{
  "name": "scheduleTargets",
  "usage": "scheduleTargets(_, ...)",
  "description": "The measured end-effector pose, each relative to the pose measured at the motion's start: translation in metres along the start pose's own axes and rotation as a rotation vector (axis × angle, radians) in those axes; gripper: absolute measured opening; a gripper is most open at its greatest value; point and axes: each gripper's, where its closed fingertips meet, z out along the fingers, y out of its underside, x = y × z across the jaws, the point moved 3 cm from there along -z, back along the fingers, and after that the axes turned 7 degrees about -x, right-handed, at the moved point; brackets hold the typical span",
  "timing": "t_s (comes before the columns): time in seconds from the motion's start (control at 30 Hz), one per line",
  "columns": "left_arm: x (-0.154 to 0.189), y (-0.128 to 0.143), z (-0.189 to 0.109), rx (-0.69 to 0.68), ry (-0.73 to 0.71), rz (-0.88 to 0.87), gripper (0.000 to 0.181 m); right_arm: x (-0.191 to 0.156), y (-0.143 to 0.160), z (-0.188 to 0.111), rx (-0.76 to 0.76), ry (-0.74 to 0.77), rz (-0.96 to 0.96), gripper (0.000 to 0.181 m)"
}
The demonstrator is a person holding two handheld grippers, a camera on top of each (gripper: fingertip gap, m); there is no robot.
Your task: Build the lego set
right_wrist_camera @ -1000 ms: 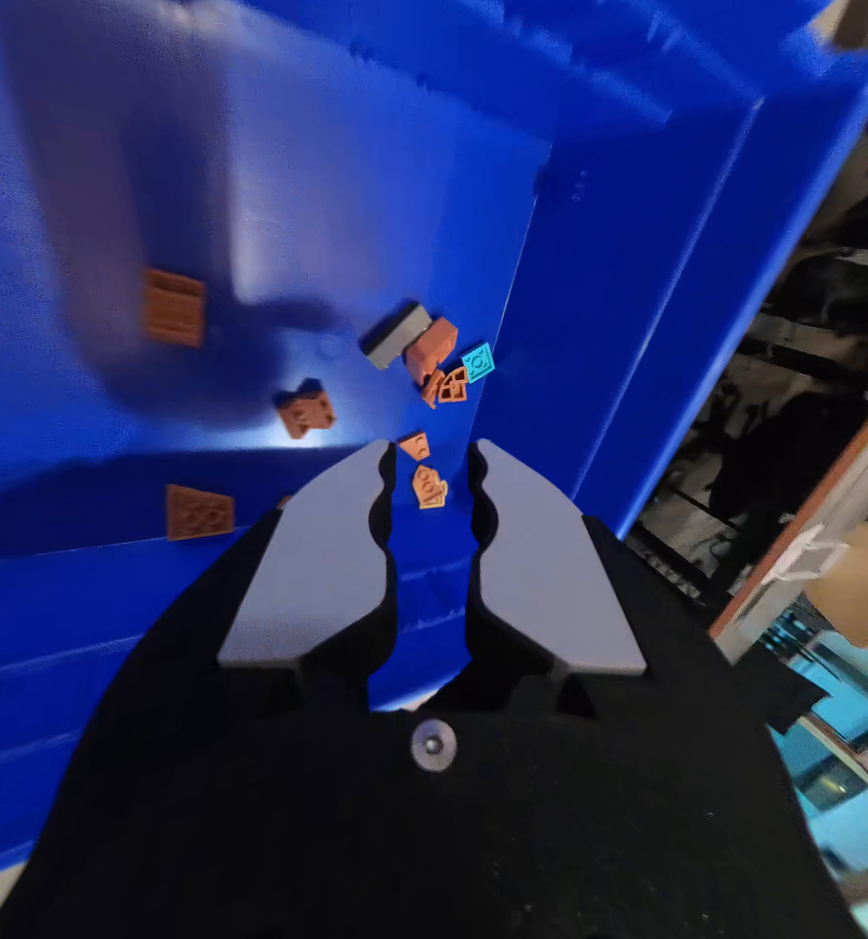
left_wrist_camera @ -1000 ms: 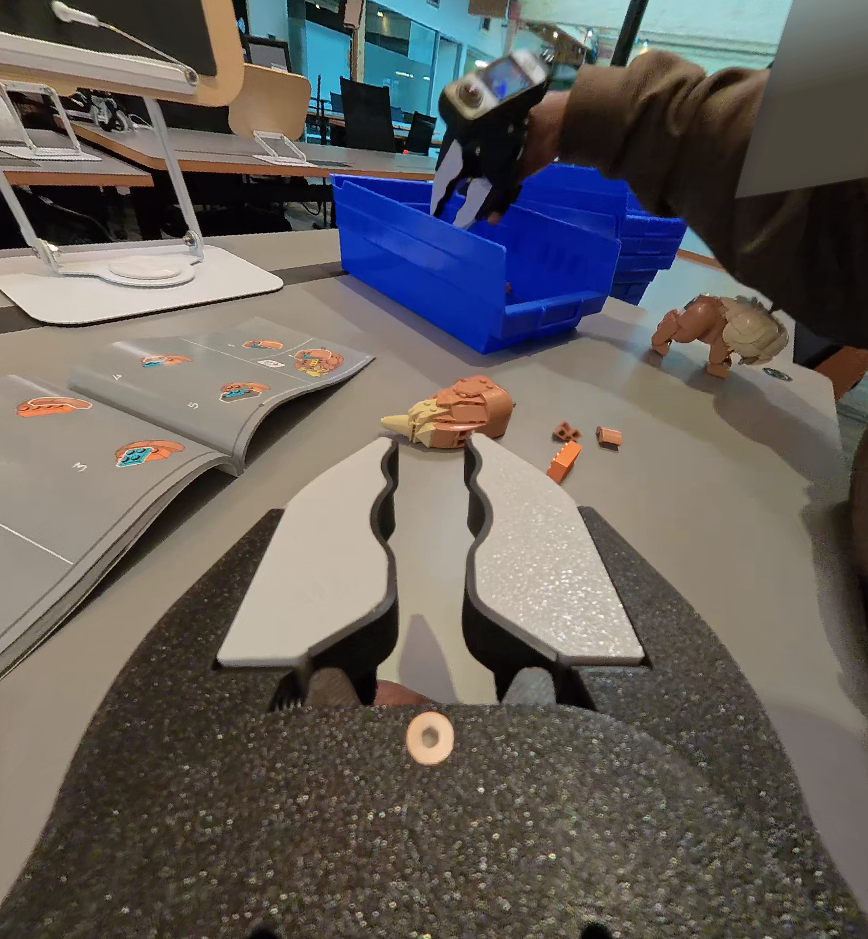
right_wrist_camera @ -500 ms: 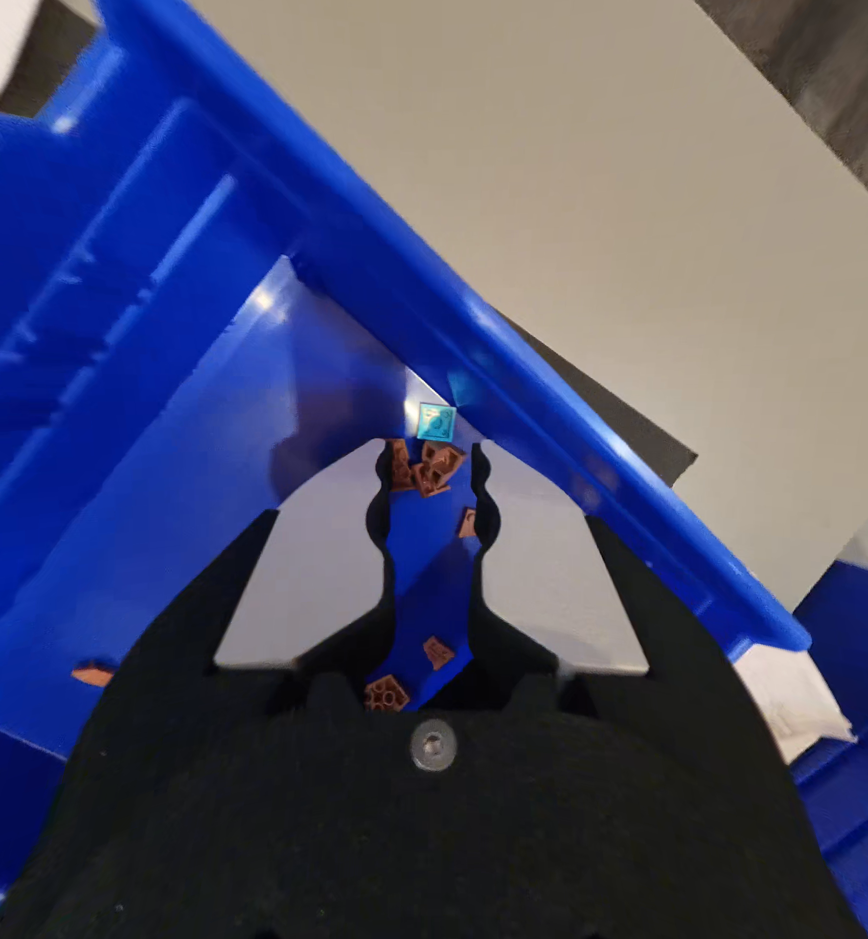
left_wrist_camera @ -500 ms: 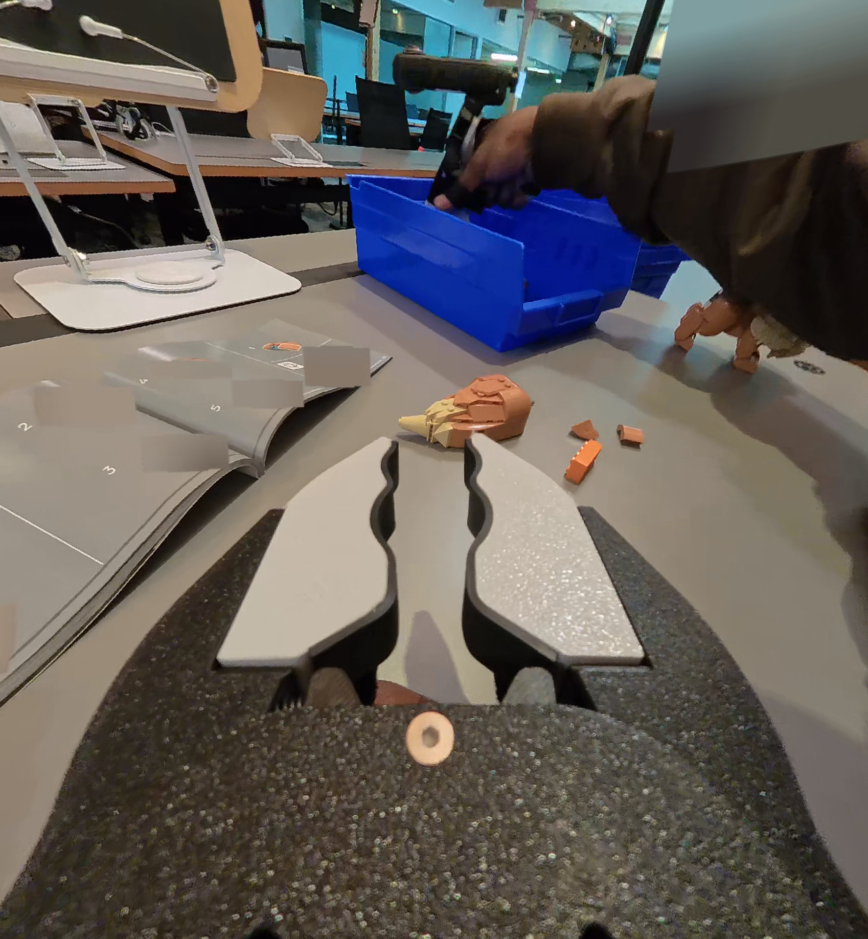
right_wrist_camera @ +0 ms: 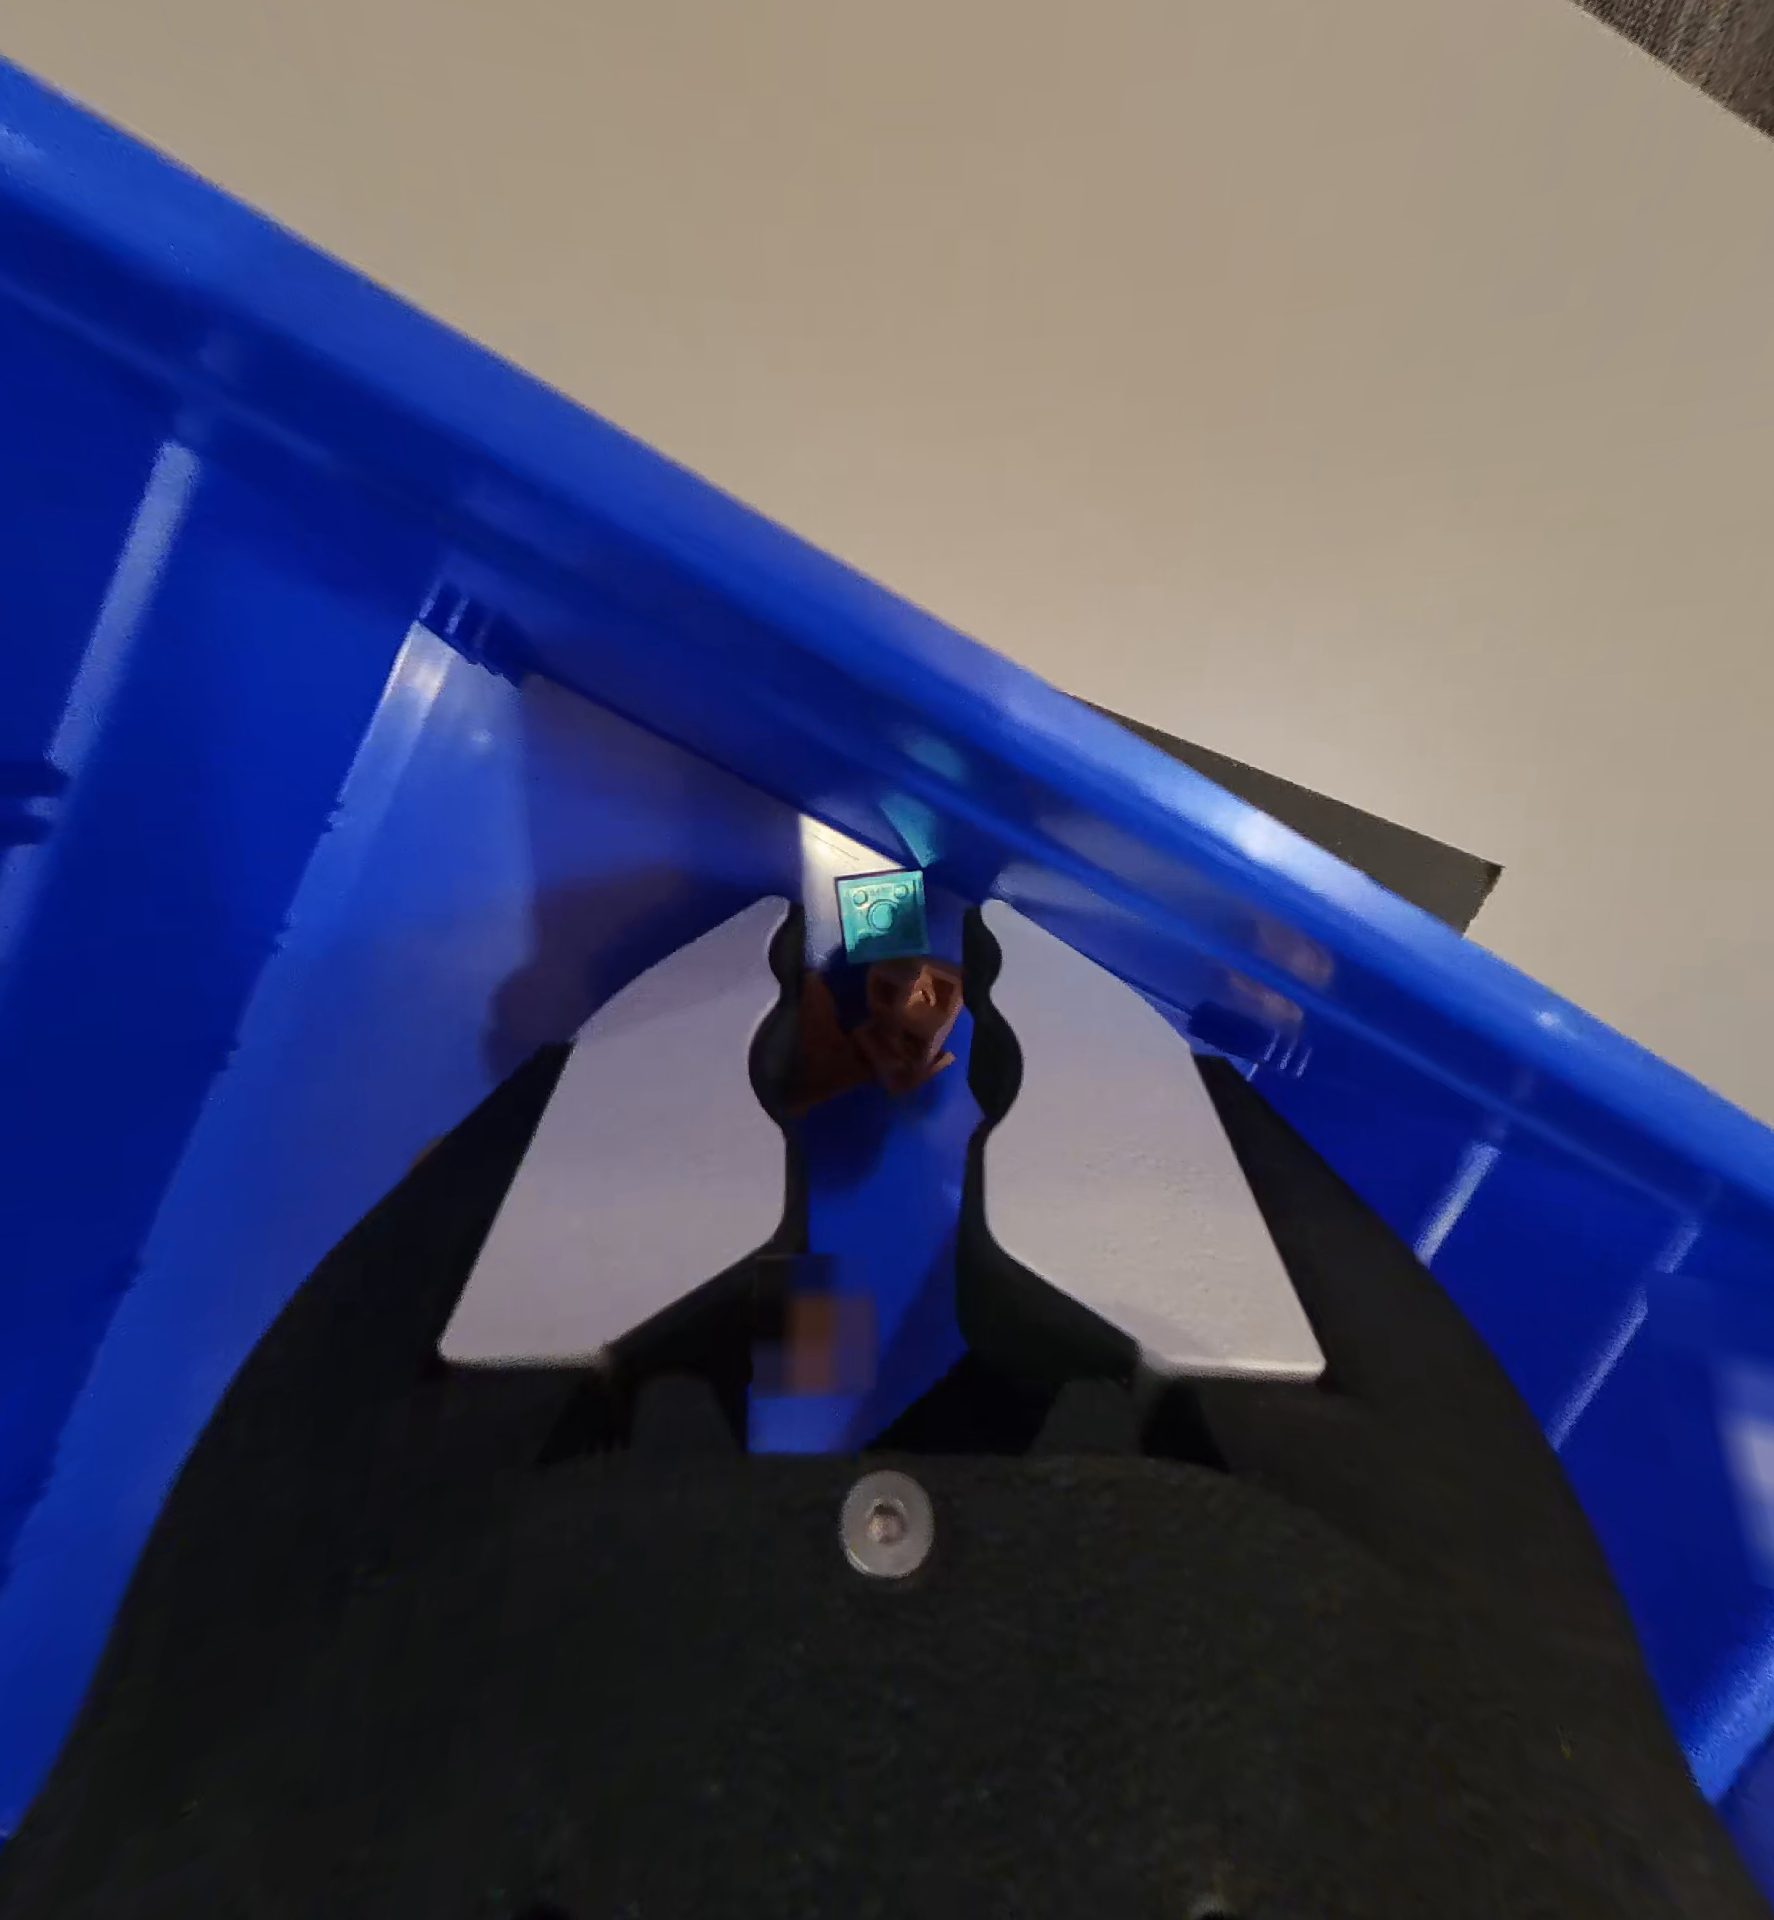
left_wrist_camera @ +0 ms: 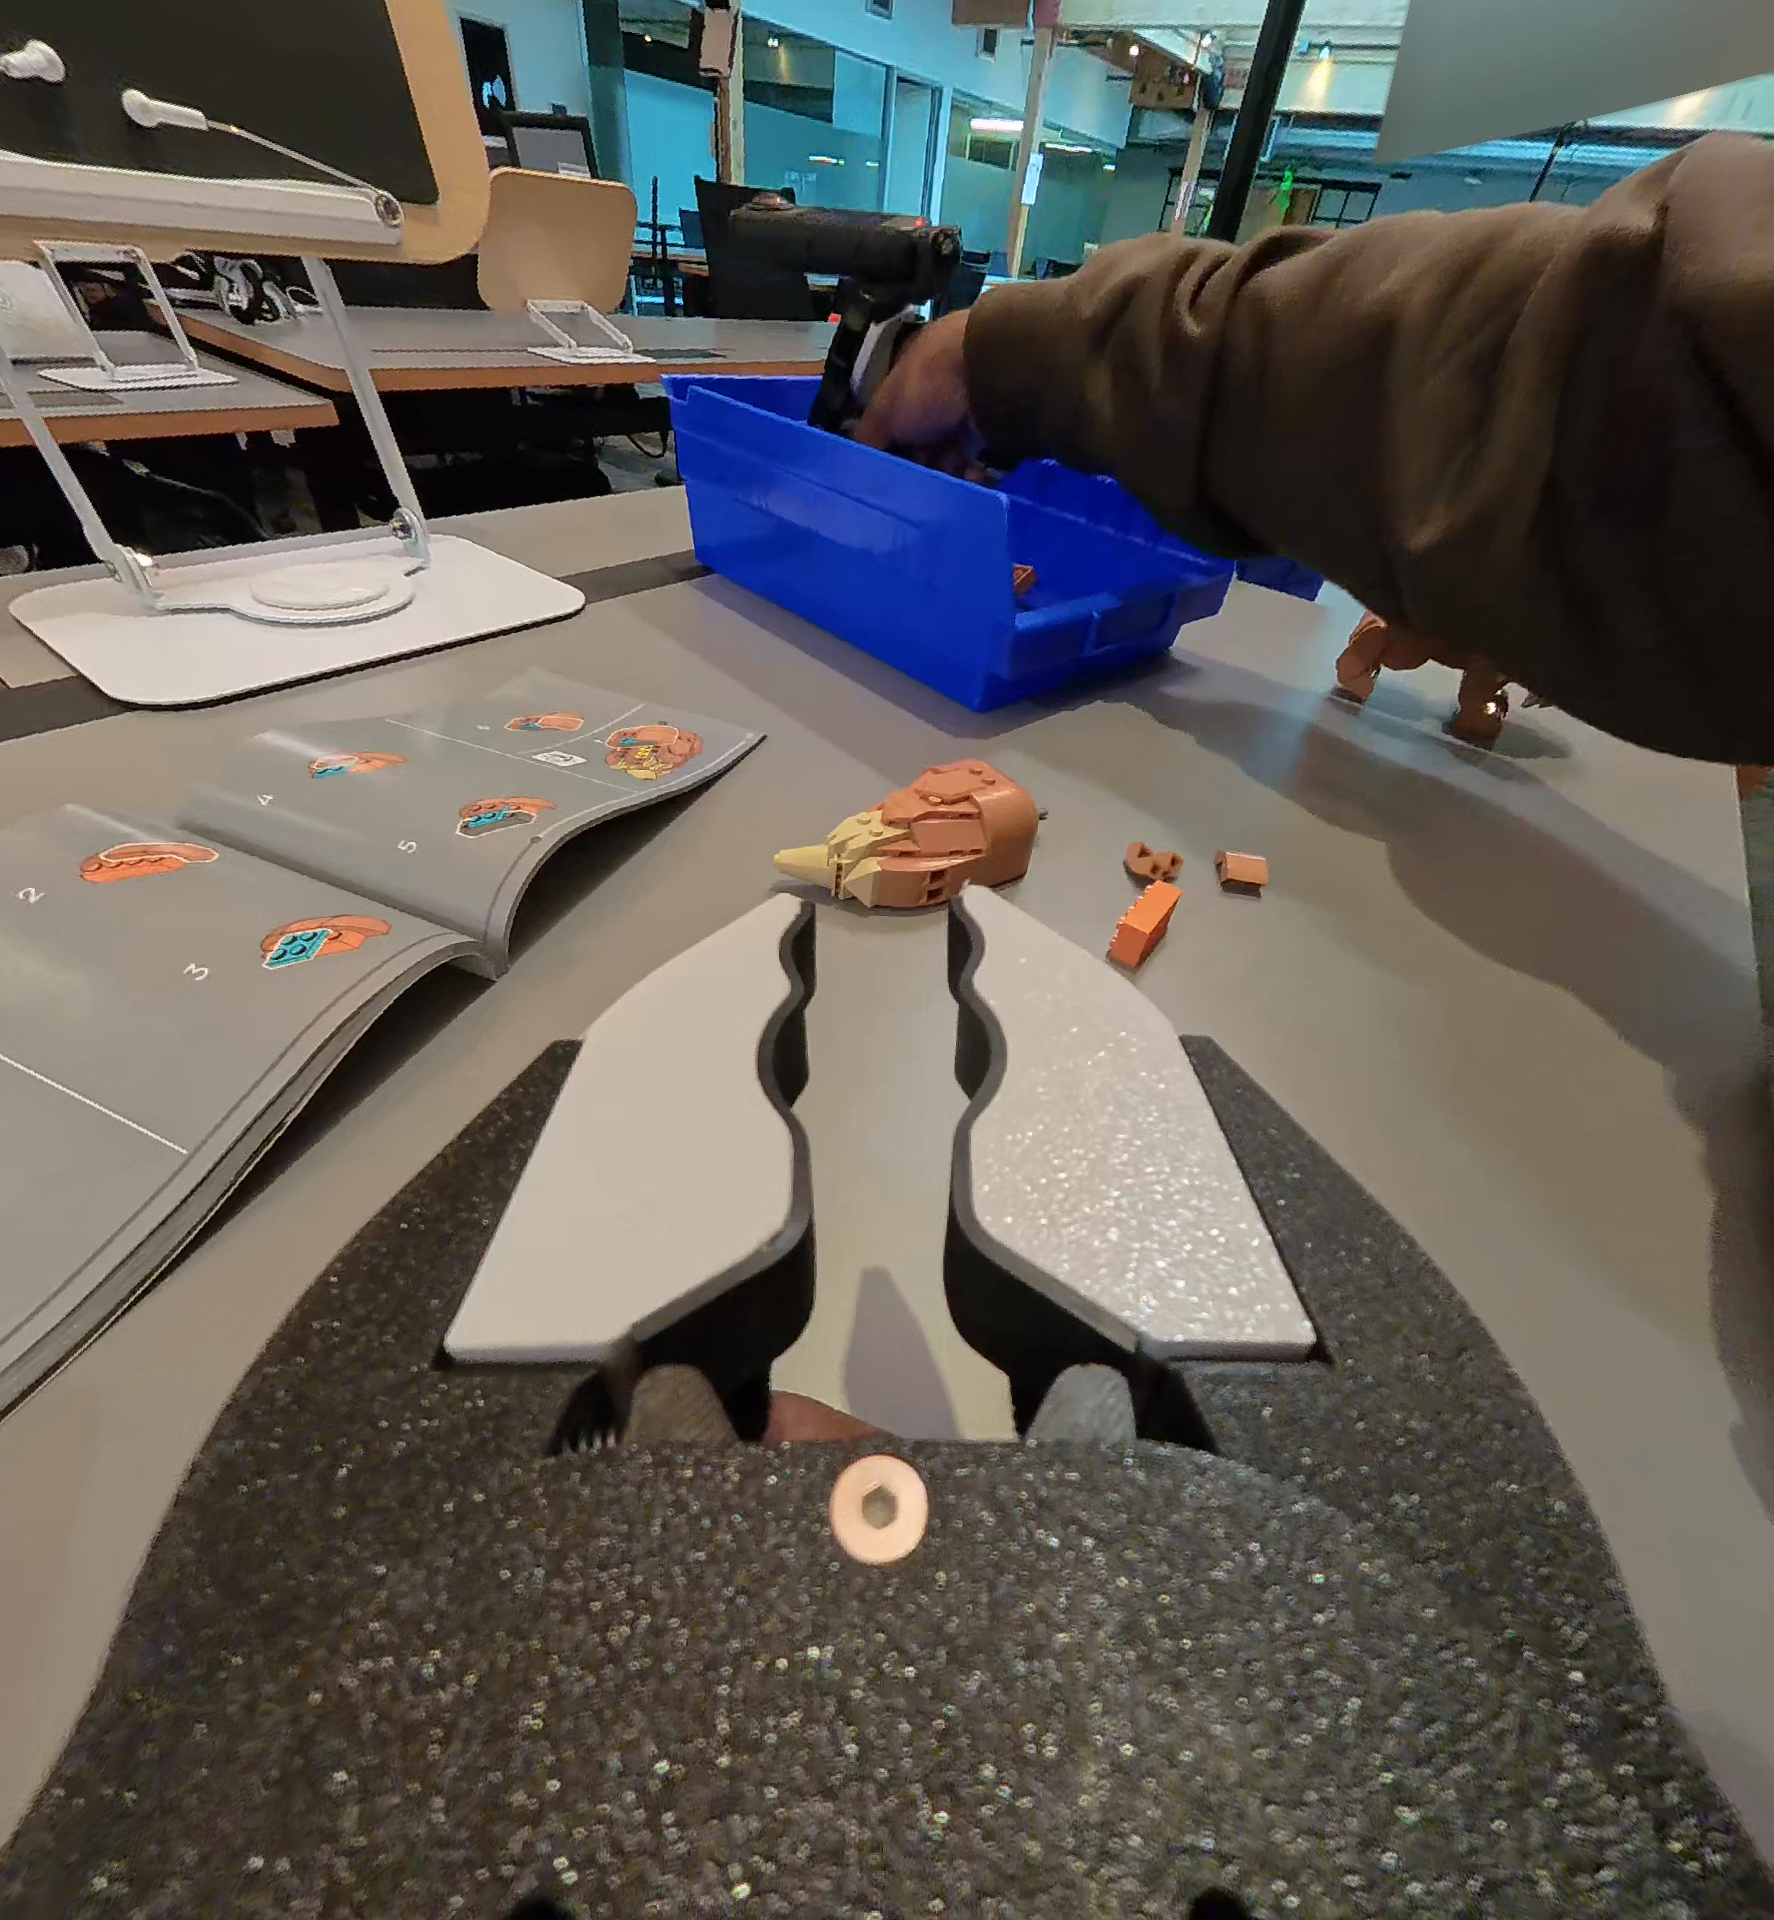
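A brown and tan lego head [left_wrist_camera: 924, 836] lies on the grey table just beyond my left gripper [left_wrist_camera: 881, 909], which is open and empty, low over the table. Three loose orange-brown pieces [left_wrist_camera: 1145, 920] lie to its right. My right gripper [right_wrist_camera: 881, 914] is open, deep inside the blue bin [right_wrist_camera: 1070, 748], tips near its corner. A teal plate [right_wrist_camera: 880, 914] lies between the fingertips, with brown pieces [right_wrist_camera: 893, 1023] just behind it between the fingers. In the left wrist view the right gripper's handle [left_wrist_camera: 841, 244] and the hand holding it show over the bin [left_wrist_camera: 914, 551].
An open instruction booklet [left_wrist_camera: 239, 935] lies at the left. A white stand base [left_wrist_camera: 322, 613] sits at the back left. A built brown lego body [left_wrist_camera: 1423, 665] stands at the right, partly behind a brown sleeve [left_wrist_camera: 1434, 436]. The table edge runs down the right. The grippers' ends are close to 55 cm from one another.
My right gripper has pushed lower into the bin corner, and the teal plate and brown pieces now sit between its fingers. My left gripper has barely moved.
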Motion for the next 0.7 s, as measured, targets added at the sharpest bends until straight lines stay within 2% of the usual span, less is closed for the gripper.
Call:
scheduleTargets(0.2, 0.000, -0.002, -0.002, 0.012, 0.005, -0.007, 0.024, -0.001, 0.000, 0.008, 0.022, -0.054, 0.069, 0.024)
scheduleTargets(0.27, 0.000, -0.003, -0.003, 0.023, 0.007, -0.015, 0.023, -0.002, 0.001, 0.008, 0.029, -0.089, 0.078, 0.017)
scheduleTargets(0.47, 0.000, -0.004, -0.004, 0.033, 0.016, -0.025, 0.023, -0.006, 0.012, 0.001, -0.020, -0.115, 0.024, 0.017)
scheduleTargets(0.57, -0.001, -0.003, -0.004, 0.029, 0.014, -0.023, 0.023, -0.013, 0.013, -0.019, 0.050, -0.141, -0.008, 0.017)
scheduleTargets(0.7, -0.001, -0.003, -0.003, 0.026, 0.015, -0.029, 0.023, -0.046, 0.024, -0.068, 0.173, -0.229, -0.123, 0.017)
